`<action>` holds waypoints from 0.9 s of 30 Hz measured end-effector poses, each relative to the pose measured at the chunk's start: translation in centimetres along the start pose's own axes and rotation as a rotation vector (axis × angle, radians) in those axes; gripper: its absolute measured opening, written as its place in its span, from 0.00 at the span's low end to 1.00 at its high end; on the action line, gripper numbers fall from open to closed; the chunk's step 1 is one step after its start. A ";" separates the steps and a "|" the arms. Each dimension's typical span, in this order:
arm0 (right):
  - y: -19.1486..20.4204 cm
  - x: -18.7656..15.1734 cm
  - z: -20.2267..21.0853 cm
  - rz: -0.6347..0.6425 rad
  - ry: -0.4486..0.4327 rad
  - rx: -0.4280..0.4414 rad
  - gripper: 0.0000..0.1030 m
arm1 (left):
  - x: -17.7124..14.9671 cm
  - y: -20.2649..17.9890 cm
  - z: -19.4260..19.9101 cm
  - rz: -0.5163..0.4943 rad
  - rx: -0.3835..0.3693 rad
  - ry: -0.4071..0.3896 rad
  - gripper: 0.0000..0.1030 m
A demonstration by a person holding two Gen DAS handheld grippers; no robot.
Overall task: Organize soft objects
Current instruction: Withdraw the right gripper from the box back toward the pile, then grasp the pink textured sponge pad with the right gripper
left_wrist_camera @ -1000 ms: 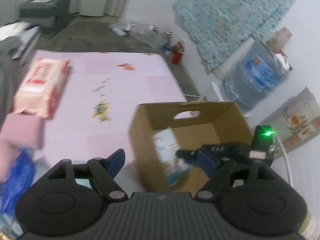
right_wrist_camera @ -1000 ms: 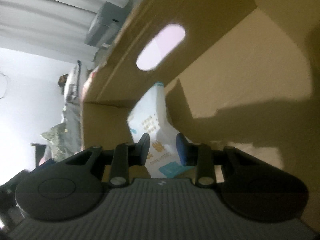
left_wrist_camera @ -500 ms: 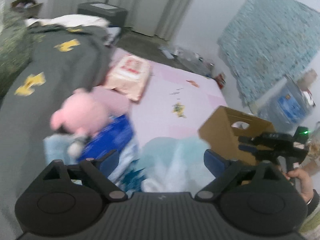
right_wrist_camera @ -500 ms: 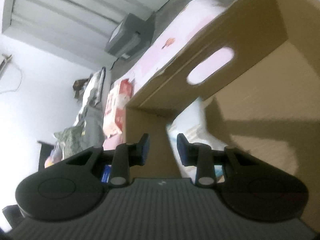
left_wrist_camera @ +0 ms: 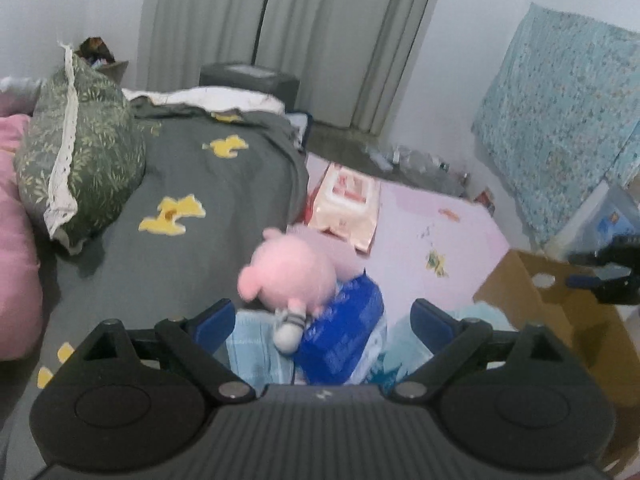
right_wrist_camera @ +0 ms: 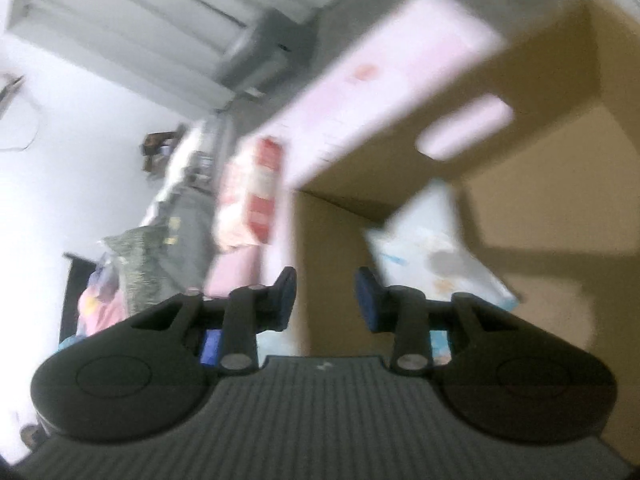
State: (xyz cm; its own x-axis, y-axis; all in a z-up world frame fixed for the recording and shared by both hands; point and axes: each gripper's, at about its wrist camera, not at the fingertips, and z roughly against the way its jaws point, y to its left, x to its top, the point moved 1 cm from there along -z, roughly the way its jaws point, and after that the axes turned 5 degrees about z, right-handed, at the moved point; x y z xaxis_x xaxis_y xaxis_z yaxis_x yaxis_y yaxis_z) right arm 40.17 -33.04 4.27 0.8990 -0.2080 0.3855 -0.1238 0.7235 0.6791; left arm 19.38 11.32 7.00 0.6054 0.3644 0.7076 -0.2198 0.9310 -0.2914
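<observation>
My left gripper (left_wrist_camera: pixel 320 320) is open wide and empty above a pile of soft things beside the bed. In that pile a pink plush pig (left_wrist_camera: pixel 288 276) lies on a blue pack (left_wrist_camera: pixel 340 332), with a light blue cloth (left_wrist_camera: pixel 256 348) under them. An open cardboard box (left_wrist_camera: pixel 560 312) stands to the right on the pink mat (left_wrist_camera: pixel 440 232). My right gripper (right_wrist_camera: pixel 326 296) hangs over the box's (right_wrist_camera: pixel 540 216) near wall, its jaws opening with nothing between them. A pale blue-and-white pack (right_wrist_camera: pixel 436 248) leans inside the box.
A pink wet-wipes pack (left_wrist_camera: pixel 348 204) lies on the mat by the bed. The bed's grey cover (left_wrist_camera: pixel 180 220) carries a green pillow (left_wrist_camera: pixel 80 148). A patterned blue cloth (left_wrist_camera: pixel 560 120) hangs on the right wall, and small clutter lines the far floor.
The left view swung from the box to the pile by the bed, and its jaws spread wider. The right gripper rose out of the box, leaving the pale pack inside, and its jaws parted.
</observation>
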 end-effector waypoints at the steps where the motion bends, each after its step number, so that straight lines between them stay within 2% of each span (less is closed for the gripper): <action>1: 1.1 0.3 -0.2 0.014 0.005 0.022 0.41 | 0.1 0.1 -0.1 0.004 -0.004 -0.005 0.92; 3: 3.9 0.5 -1.6 0.037 0.032 0.076 0.49 | 0.2 0.3 -0.5 0.019 -0.011 -0.007 0.92; 5: 6.1 0.7 -3.4 0.047 0.078 0.110 0.52 | -0.1 0.3 -1.1 0.034 -0.015 -0.003 0.92; 8: 8.9 0.6 -8.9 0.045 0.174 0.128 0.56 | -0.7 0.6 -1.7 0.051 -0.013 0.005 0.92; 11: 10.3 0.4 -15.1 0.007 0.254 0.110 0.57 | -1.2 1.3 -1.7 0.079 0.002 0.005 0.92; 17: 10.0 -0.7 -27.7 -0.103 0.360 -0.014 0.63 | -2.1 3.7 -1.0 0.159 0.027 0.027 0.92; 21: 9.4 -1.3 -31.5 -0.122 0.366 -0.058 0.63 | -2.3 5.0 -0.2 0.172 0.044 0.021 0.92; 23: 9.4 -1.6 -32.4 -0.112 0.351 -0.037 0.61 | -2.3 5.5 0.3 0.183 0.051 0.016 0.92; 27: 10.1 -1.9 -31.7 -0.086 0.328 -0.025 0.45 | -2.2 6.4 1.1 0.213 0.058 0.003 0.92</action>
State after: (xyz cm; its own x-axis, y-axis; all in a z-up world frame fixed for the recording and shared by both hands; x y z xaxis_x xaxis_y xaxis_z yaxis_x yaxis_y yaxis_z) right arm 50.51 -4.45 -9.44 0.9935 -0.0487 0.1032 -0.0353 0.7290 0.6836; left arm 15.81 16.53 4.29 0.5426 0.5528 0.6325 -0.3860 0.8328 -0.3967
